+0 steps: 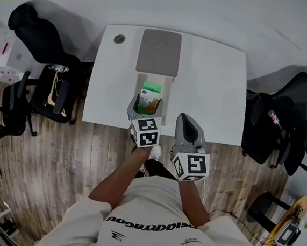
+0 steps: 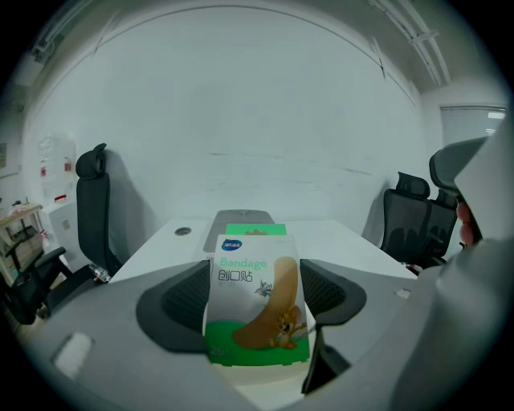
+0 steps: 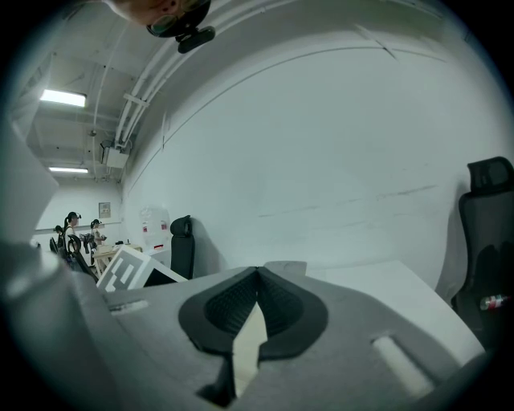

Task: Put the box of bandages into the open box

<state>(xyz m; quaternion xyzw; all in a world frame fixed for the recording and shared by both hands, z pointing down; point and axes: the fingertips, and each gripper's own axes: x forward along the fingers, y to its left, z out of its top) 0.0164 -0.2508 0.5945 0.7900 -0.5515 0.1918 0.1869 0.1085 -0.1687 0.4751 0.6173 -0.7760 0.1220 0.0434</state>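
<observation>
Jaws of the left gripper point(image 1: 147, 105) grasp the bandage box point(image 2: 255, 301), apparently just over the open box's point(image 1: 138, 86) six-o'clock end; right gripper point(image 3: 255, 279) jaws are clenched, empty.

Bandage box point(image 2: 257, 299) upright (green-white, cartoon print), at near end of open box point(image 1: 140, 84)
</observation>
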